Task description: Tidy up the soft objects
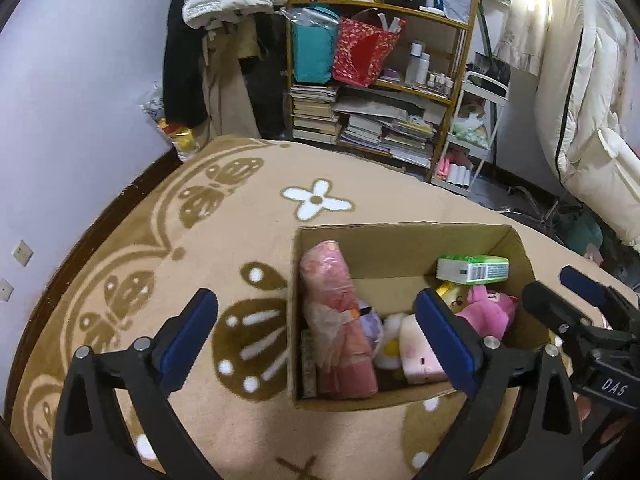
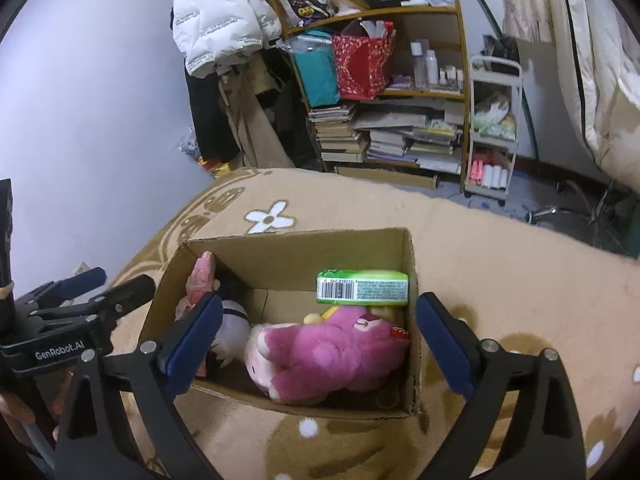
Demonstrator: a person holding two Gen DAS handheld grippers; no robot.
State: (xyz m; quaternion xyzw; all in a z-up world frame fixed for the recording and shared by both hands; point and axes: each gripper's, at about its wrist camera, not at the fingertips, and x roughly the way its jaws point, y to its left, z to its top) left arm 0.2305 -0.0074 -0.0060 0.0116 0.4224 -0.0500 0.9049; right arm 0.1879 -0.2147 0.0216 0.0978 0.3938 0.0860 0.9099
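An open cardboard box (image 1: 400,242) (image 2: 280,252) stands on a tan patterned rug. Inside it lie a pink wrapped roll (image 1: 340,320) (image 2: 202,276), a pink plush bear (image 2: 328,354) (image 1: 490,312), a pale pink plush (image 1: 420,356), a white and purple plush (image 2: 232,334) and a green tissue pack (image 1: 472,269) (image 2: 362,287). My left gripper (image 1: 316,340) is open and empty above the box's left side. My right gripper (image 2: 318,346) is open and empty, over the box. Each gripper shows at the edge of the other's view.
The rug (image 1: 240,240) covers the floor around the box. A wooden shelf (image 1: 380,80) with books, bags and bottles stands behind. Coats hang at the back left (image 2: 224,20). A white cart (image 2: 494,128) and pale bedding (image 1: 592,100) are at the right.
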